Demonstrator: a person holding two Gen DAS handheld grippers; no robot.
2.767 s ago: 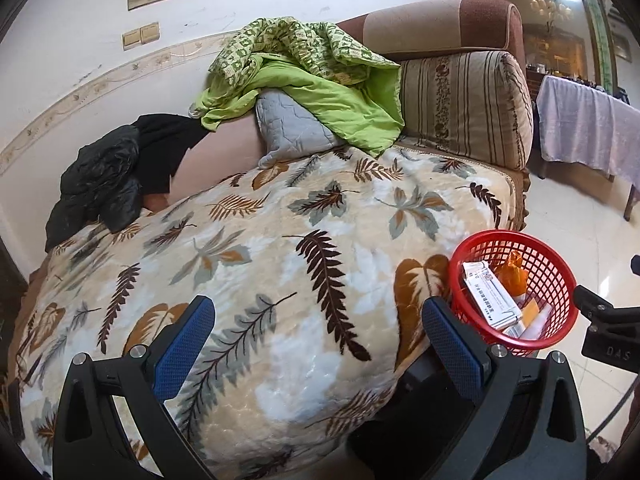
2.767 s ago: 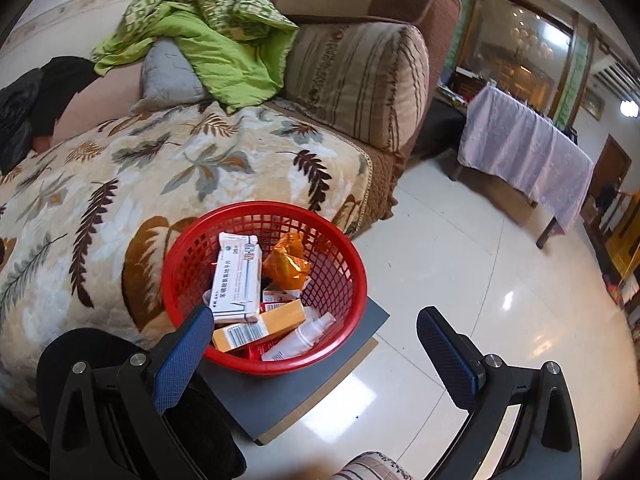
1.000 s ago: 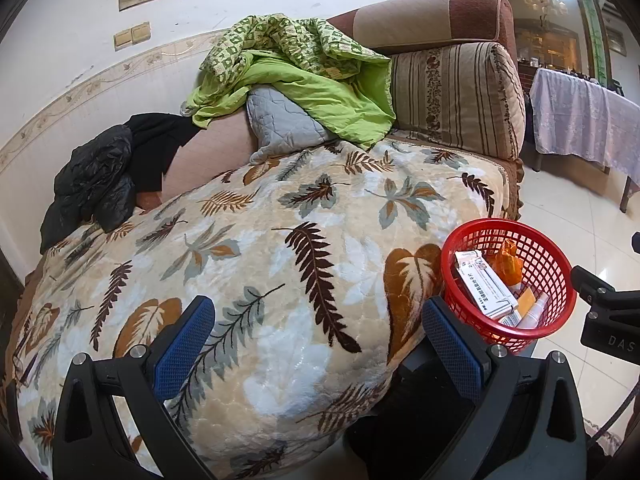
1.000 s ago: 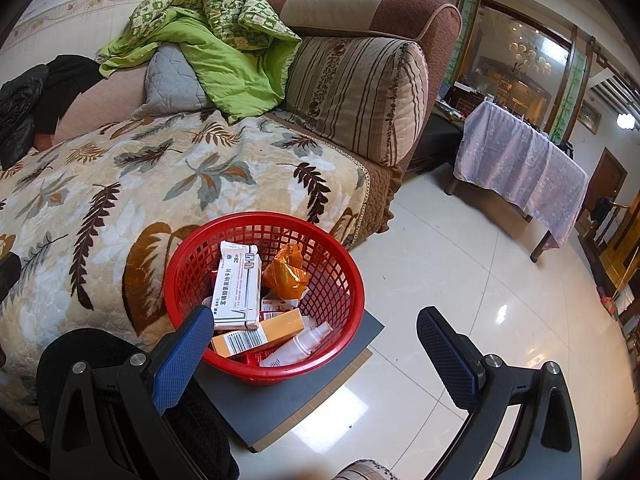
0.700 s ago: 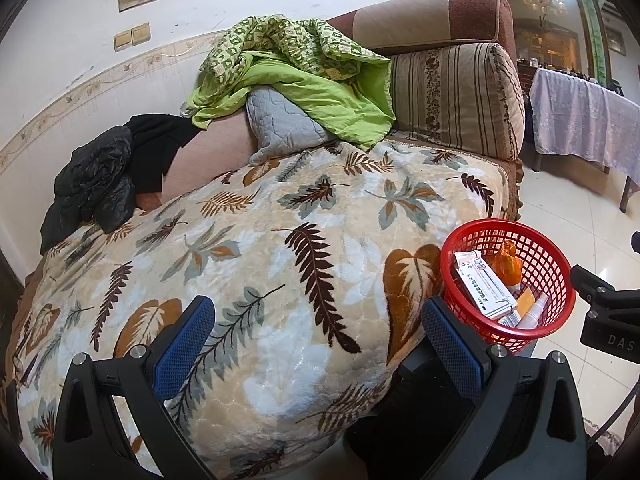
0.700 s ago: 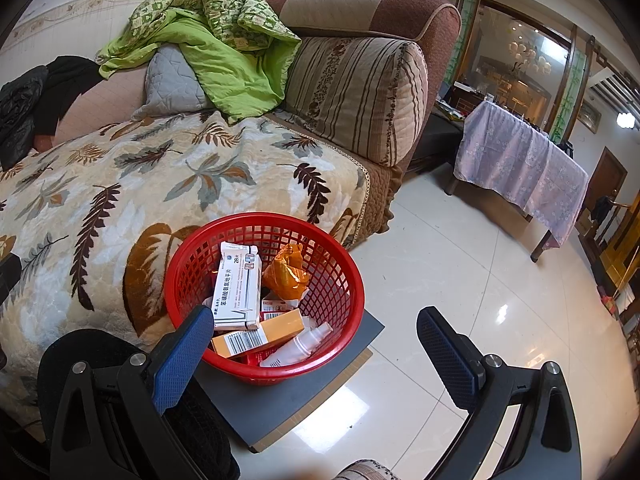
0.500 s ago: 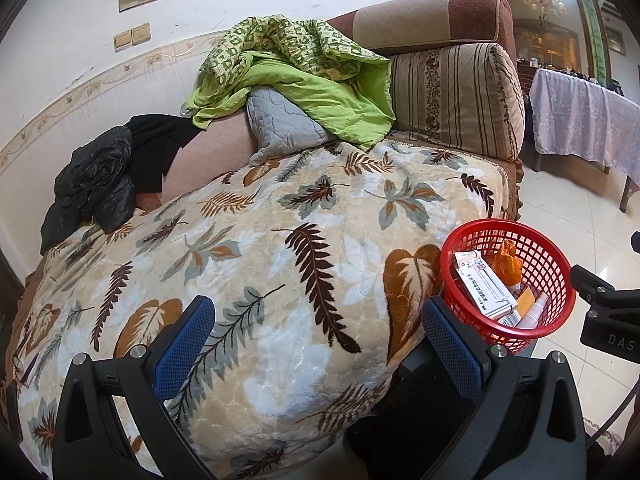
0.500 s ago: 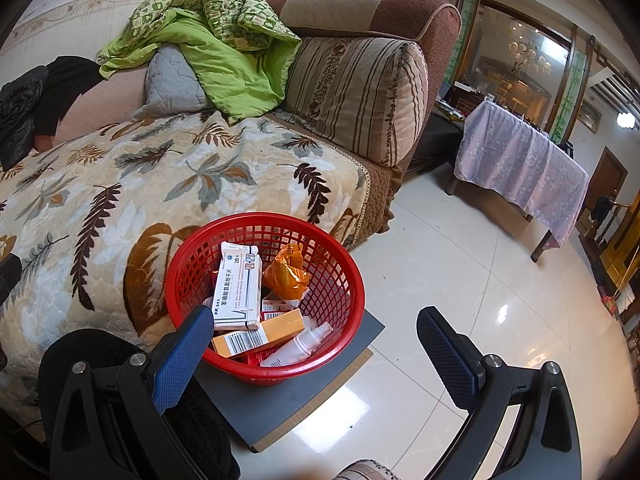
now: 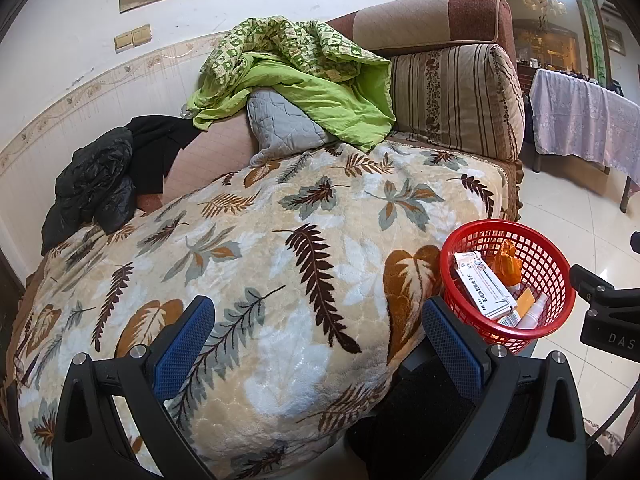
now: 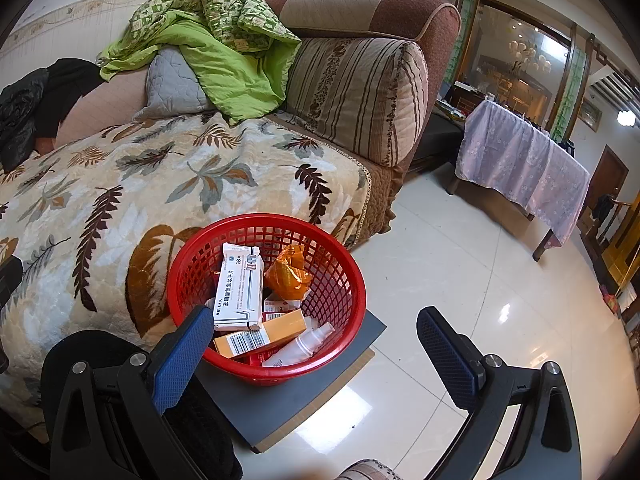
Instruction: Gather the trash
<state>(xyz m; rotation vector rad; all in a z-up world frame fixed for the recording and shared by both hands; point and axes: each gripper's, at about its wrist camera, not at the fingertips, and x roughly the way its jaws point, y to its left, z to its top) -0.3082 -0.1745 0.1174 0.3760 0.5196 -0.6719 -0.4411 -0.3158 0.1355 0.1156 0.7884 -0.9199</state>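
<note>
Black jacket point(image 9: 96, 176), grey board point(image 10: 288, 396) under red basket point(image 10: 192, 280)

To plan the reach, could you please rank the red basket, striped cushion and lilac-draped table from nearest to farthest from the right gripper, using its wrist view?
1. Red basket, just ahead, left jaw side.
2. Striped cushion, beyond on the sofa.
3. Lilac-draped table, far right.

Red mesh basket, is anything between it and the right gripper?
Nothing visible blocks it. The open right gripper hangs just in front of the red plastic mesh basket, whose open top shows boxes, an orange wrapper and a small bottle.
</note>
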